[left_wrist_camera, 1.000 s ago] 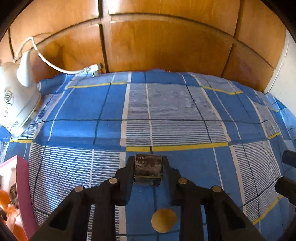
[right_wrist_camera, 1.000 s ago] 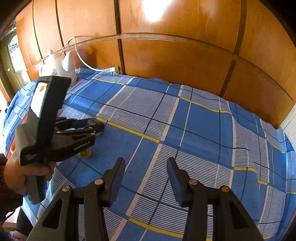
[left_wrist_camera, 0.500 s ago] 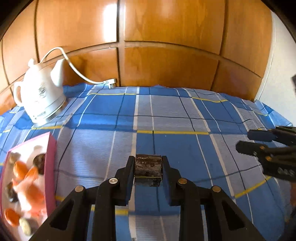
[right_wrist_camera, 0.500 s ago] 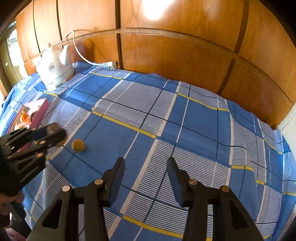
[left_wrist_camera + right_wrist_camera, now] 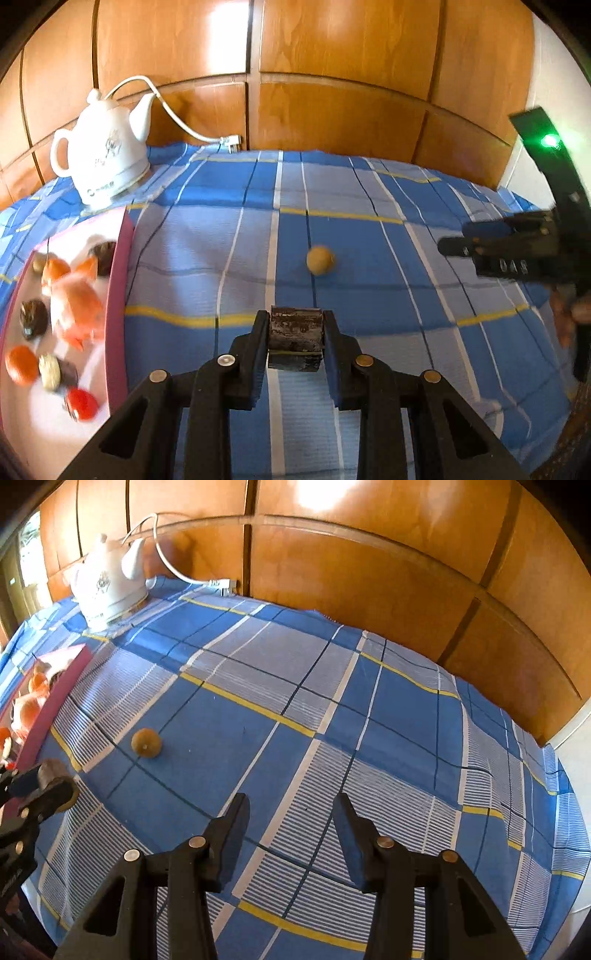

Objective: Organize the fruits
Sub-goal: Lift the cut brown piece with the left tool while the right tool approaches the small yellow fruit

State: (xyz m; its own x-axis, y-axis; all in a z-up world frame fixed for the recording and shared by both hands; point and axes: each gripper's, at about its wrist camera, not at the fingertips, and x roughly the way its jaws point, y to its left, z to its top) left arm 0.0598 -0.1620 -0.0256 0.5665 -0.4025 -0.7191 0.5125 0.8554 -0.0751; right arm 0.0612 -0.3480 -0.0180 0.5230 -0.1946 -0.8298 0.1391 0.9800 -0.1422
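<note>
My left gripper [image 5: 295, 332] is shut on a dark brown, squarish fruit [image 5: 294, 338] and holds it above the blue checked cloth [image 5: 369, 266]. It also shows at the left edge of the right wrist view [image 5: 44, 786]. A small tan round fruit [image 5: 320, 260] lies on the cloth ahead of it, also in the right wrist view [image 5: 146, 742]. A pink tray [image 5: 120, 295] at the left holds several orange, red and dark fruits. My right gripper [image 5: 291, 812] is open and empty over the cloth; it shows at the right of the left wrist view [image 5: 491, 240].
A white kettle [image 5: 107, 155] with a white cord [image 5: 184, 122] stands at the back left, behind the tray. Wooden panels [image 5: 332, 92] close off the back. The cloth's edge drops off at the right [image 5: 569, 812].
My left gripper has pulled back and swung left with the dark fruit. The tan fruit, the tray and the kettle have come further into view. My right gripper has stayed open, shifted slightly.
</note>
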